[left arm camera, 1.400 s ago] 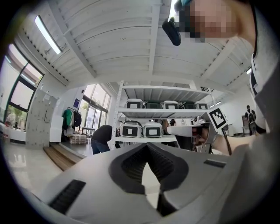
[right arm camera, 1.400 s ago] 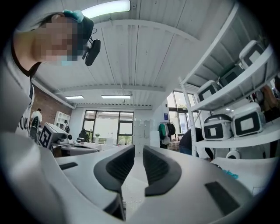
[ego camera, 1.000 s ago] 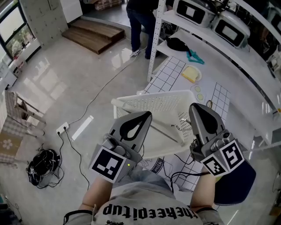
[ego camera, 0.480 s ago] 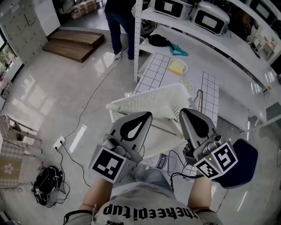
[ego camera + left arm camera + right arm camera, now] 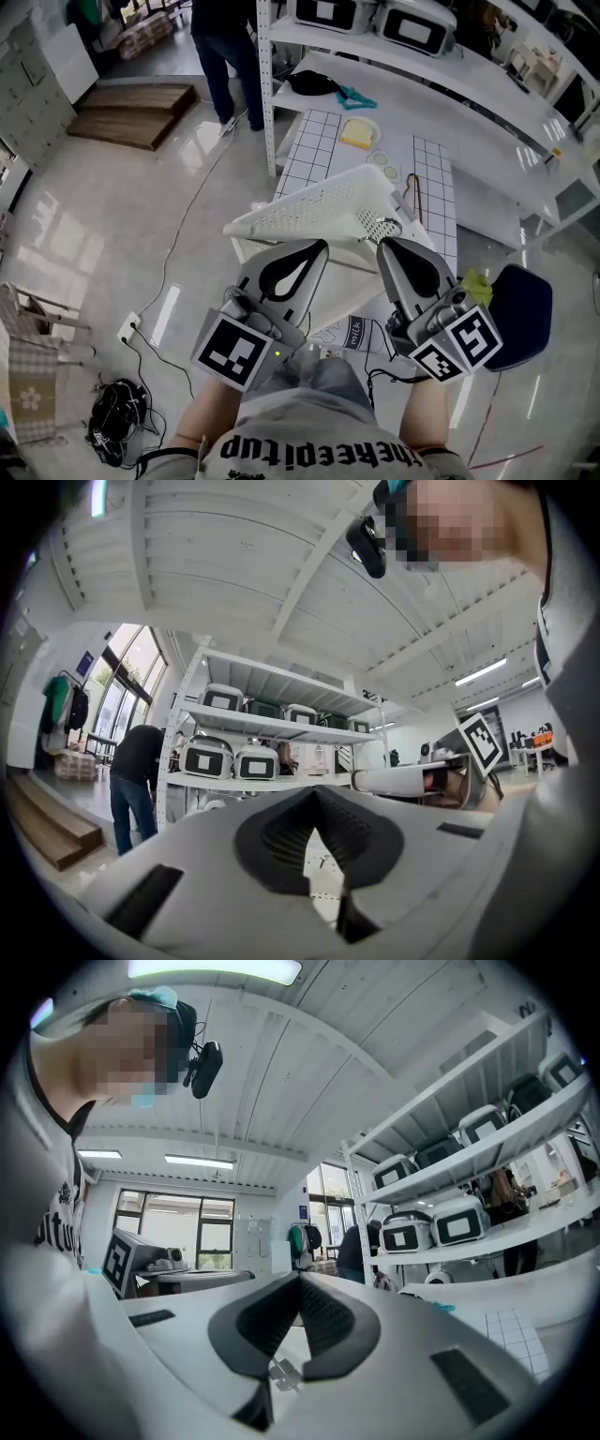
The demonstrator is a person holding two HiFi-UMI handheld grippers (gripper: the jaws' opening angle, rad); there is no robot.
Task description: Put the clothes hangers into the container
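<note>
Change: the container (image 5: 309, 214) is now seen higher in the head view than a second ago, beyond both tips.
Left gripper (image 5: 317, 247): jaws kept together, nothing held.
Right gripper (image 5: 385, 246): jaws kept together, nothing held.
Teal hanger (image 5: 354, 96): left on the shelf, well apart from the container.
Meaning: a fresh pickup is judged due.

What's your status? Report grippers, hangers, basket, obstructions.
Left gripper and right gripper shut, empty, held up. White basket tilted just ahead. Teal hanger beyond it, not in the basket. No obstruction seen.
</note>
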